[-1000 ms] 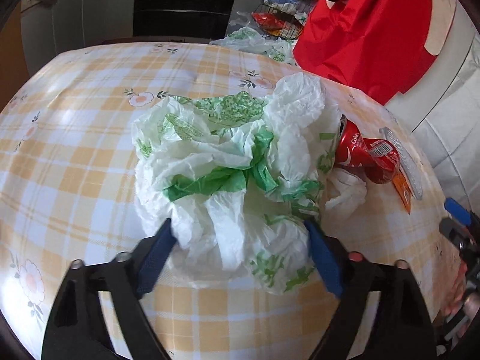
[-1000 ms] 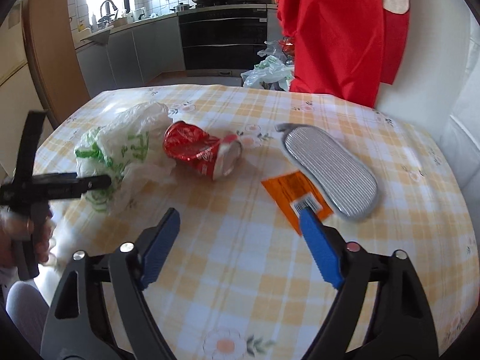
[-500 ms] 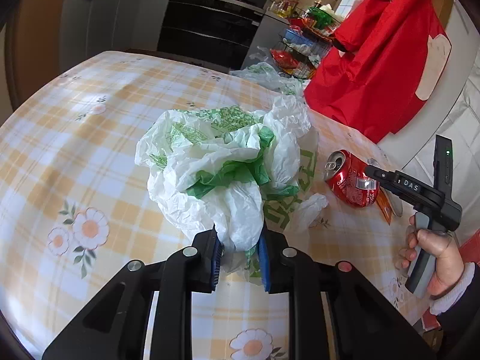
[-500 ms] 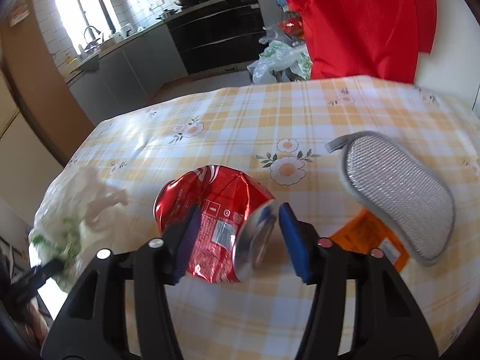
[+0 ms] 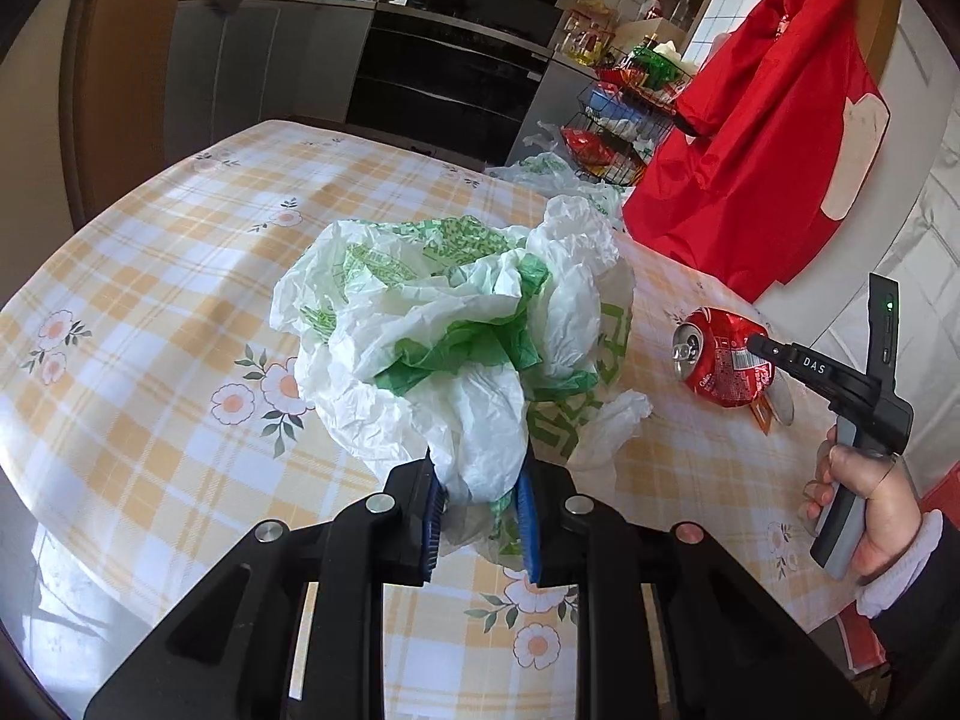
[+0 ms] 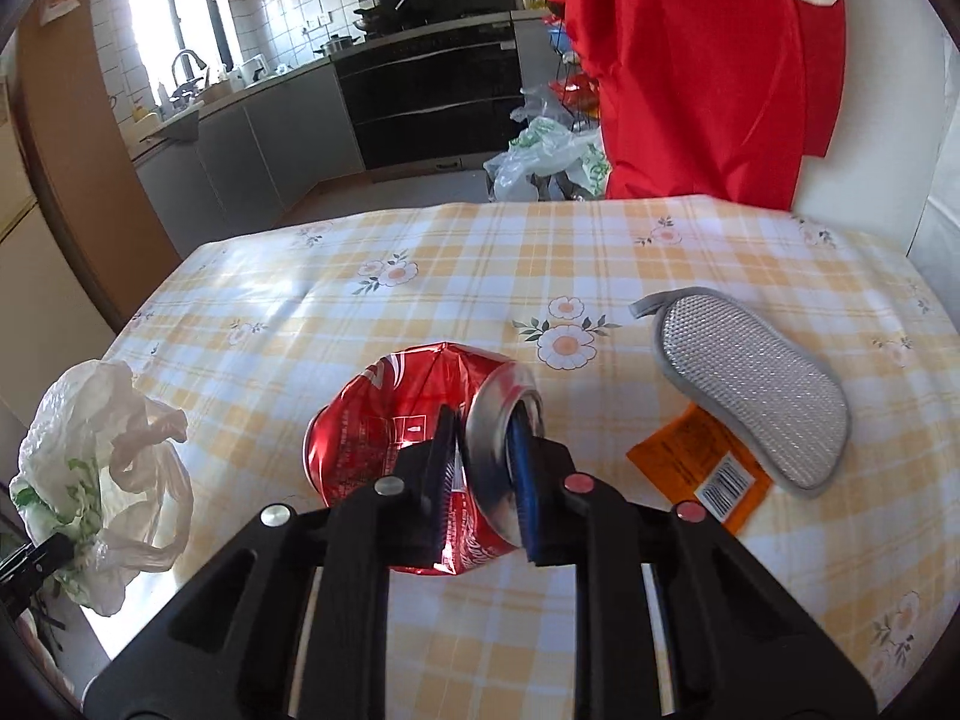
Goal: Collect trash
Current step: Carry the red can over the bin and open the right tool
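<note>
Left tongs (image 5: 480,507): clenched on the lower fold of a crumpled white-and-green plastic bag (image 5: 456,336), which is bunched directly ahead of the tips above the checked desk (image 5: 150,360). Right tongs (image 6: 480,468): clamped on the rim of a crushed red soda can (image 6: 384,414), one blue pad (image 6: 521,450) being set inside the can's open end, with the can lying on the desk just ahead of them. Catalogued to the right of the right tongs: a grey mesh scrubbing pad (image 6: 750,396), overlapping an orange label (image 6: 696,468).
</note>
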{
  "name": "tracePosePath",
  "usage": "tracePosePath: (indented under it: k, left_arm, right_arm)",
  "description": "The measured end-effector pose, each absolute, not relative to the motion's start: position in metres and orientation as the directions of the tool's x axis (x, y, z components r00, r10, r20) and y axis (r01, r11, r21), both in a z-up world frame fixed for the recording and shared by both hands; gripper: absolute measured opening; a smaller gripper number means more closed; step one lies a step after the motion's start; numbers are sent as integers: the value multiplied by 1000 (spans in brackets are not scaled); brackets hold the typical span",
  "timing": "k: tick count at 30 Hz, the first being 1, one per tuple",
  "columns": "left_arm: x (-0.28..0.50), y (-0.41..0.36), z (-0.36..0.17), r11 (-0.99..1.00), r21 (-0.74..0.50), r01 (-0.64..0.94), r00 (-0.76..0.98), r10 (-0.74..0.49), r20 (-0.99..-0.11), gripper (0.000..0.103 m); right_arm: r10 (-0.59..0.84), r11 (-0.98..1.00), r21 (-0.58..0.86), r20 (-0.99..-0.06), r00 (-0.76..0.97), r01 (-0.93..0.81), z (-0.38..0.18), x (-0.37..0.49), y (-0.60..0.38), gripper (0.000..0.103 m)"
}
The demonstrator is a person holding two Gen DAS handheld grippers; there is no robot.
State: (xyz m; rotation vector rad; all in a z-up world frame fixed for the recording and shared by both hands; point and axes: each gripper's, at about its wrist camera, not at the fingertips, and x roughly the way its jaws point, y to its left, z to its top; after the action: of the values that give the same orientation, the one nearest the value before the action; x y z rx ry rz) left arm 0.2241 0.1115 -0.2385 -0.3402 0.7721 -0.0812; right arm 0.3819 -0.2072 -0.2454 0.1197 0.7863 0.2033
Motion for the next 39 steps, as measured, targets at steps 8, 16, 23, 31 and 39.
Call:
tracePosePath:
  k: [8, 16, 23, 31, 39]
  left_arm:
    - [187, 102, -209, 945, -328, -17, 737, -210, -642, 20]
    - [145, 93, -179, 949, -316, 14, 755, -218, -619, 20]
    - [105, 85, -165, 950, -311, 32, 755, -227, -615, 20]
    - [69, 82, -149, 954, -297, 42, 767, -221, -602, 20]
    - [45, 83, -137, 953, -297, 56, 781, -227, -582, 20]
  right_arm:
    - [260, 964, 210, -636, 726, -162, -215, 314, -223, 21]
    - [298, 951, 251, -574, 762, -183, -186, 227, -240, 21]
    - [333, 942, 222, -537, 776, -251, -164, 162, -231, 21]
    - [403, 915, 248, -531, 745, -318, -153, 103, -221, 21]
    - [451, 892, 258, -565, 691, -371, -158, 67, -204, 21]
